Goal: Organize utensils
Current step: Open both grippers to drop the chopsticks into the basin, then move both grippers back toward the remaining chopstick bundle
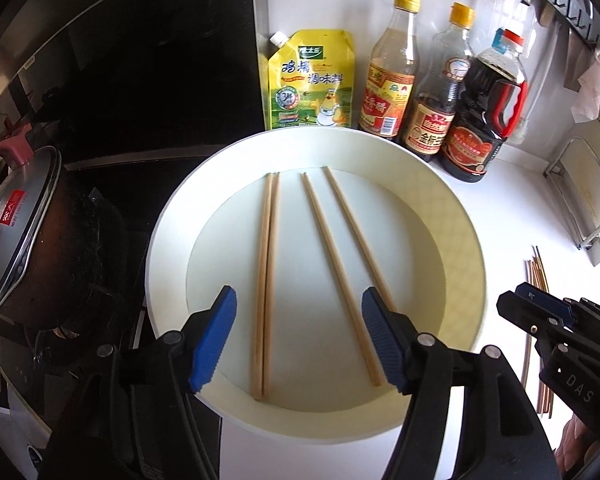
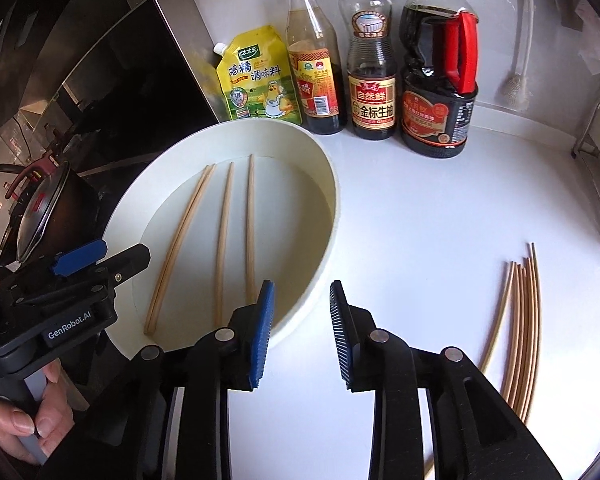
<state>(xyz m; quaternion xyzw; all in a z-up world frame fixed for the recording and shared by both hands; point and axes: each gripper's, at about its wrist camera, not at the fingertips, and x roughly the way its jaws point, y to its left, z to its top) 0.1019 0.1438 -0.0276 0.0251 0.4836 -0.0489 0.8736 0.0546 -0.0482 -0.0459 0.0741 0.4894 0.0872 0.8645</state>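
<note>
Right gripper [image 2: 302, 332] spread and empty over the tray [image 2: 324, 252] rim, left gripper [image 1: 298, 336] likewise, so I swing right to the loose chopsticks [image 2: 520, 328], pinch one mid-shaft.

The right hand-held gripper [image 2: 302, 334] hangs with its jaws apart and nothing between them, over the near rim of a round white tray [image 2: 316, 240]; four chopsticks [image 2: 220, 248] lie inside the tray, two touching, two apart; a loose bundle of chopsticks [image 2: 520, 320] lies on the white bench [image 2: 420, 240] to the right; the left hand-held gripper [image 2: 80, 258] shows at the left edge; sauce bottles [image 2: 372, 80] stand behind the tray.
</note>
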